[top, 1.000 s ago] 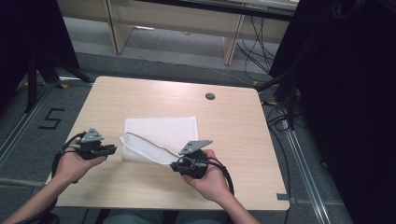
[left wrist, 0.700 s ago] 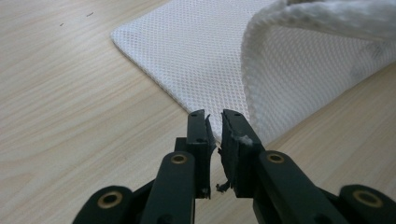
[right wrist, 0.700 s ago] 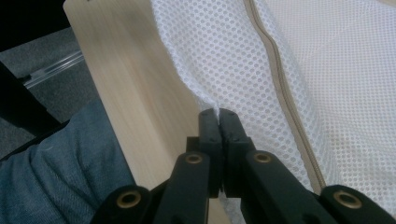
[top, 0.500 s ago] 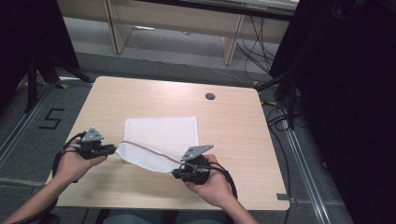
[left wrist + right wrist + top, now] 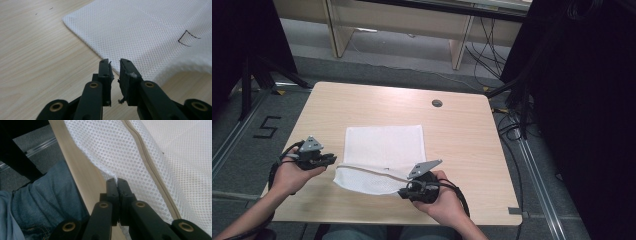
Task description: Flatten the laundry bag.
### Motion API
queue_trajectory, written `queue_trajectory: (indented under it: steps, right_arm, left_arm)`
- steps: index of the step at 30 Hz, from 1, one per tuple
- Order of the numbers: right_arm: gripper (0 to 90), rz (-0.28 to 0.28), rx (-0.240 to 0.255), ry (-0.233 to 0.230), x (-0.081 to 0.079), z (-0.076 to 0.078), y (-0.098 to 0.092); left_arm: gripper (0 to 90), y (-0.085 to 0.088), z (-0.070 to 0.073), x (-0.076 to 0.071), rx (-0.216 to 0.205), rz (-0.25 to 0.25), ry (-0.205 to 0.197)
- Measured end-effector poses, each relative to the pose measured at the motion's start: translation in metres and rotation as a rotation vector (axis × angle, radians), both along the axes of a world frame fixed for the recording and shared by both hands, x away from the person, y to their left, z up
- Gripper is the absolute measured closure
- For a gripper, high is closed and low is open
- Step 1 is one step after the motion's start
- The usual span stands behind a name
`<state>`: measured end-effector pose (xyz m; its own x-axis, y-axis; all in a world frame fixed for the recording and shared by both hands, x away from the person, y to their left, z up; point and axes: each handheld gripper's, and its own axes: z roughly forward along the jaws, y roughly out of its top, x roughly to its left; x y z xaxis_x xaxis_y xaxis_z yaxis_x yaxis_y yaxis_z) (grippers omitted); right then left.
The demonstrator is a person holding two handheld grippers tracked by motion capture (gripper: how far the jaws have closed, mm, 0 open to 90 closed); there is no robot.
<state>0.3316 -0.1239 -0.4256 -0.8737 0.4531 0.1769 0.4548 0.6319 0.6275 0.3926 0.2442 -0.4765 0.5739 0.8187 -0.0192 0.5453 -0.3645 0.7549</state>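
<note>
A white mesh bag (image 5: 384,155) lies near the middle of the light wooden table (image 5: 462,140), toward the person's edge. Taking the bag as the landmark: its far part lies flat on the wood, while its near part is folded and lifted off the surface, with a beige zipper (image 5: 150,162) running along the raised fold.

The right gripper (image 5: 404,192) sits at the bag's near right corner, held in the right hand (image 5: 439,197), whose forearm comes in from the bottom edge and angles up toward the bag. The gripper lies roughly level and points leftward into the mesh. In the right gripper view its two black jaws are pressed fully together, with a pinch of the mesh edge caught between their tips, just beside the zipper; the table's near edge and the person's blue jeans (image 5: 42,202) show below the lifted cloth.

The left gripper (image 5: 332,159) is just beside the bag's left edge, level with the fold. The left hand (image 5: 294,170) wraps its body from below, the forearm rising from the bottom left corner, and the gripper points right toward the bag. In the left gripper view its jaws stand slightly apart with a narrow gap, and they have just been opening. Nothing is between them: the bag's edge lies just beyond the tips, and a small black mark (image 5: 187,38) shows on the mesh farther off.
</note>
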Motion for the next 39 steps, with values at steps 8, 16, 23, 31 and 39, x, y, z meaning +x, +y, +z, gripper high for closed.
queue_trajectory:
  steps: [8, 16, 23, 31, 39]
  right_arm:
    - [90.0, 0.039, -0.03, 0.034, -0.006, -0.005, 0.003]
    - [90.0, 0.049, -0.048, 0.061, -0.007, -0.014, 0.005]
    - [90.0, 0.055, -0.068, 0.071, -0.006, -0.023, 0.007]
    - [89.9, 0.049, -0.098, 0.105, -0.009, -0.031, 0.014]
    - [88.5, 0.058, -0.09, 0.111, -0.012, -0.037, 0.023]
  left_arm:
    - [74.4, 0.0, -0.001, 0.0, -0.031, 0.036, 0.005]
    - [63.9, 0.0, 0.0, 0.0, -0.059, 0.067, -0.026]
    - [55.3, -0.009, -0.001, -0.001, -0.122, 0.01, -0.063]
    - [50.7, -0.031, -0.008, -0.001, -0.116, -0.084, -0.036]
    - [48.7, -0.045, -0.014, -0.002, -0.073, -0.152, -0.009]
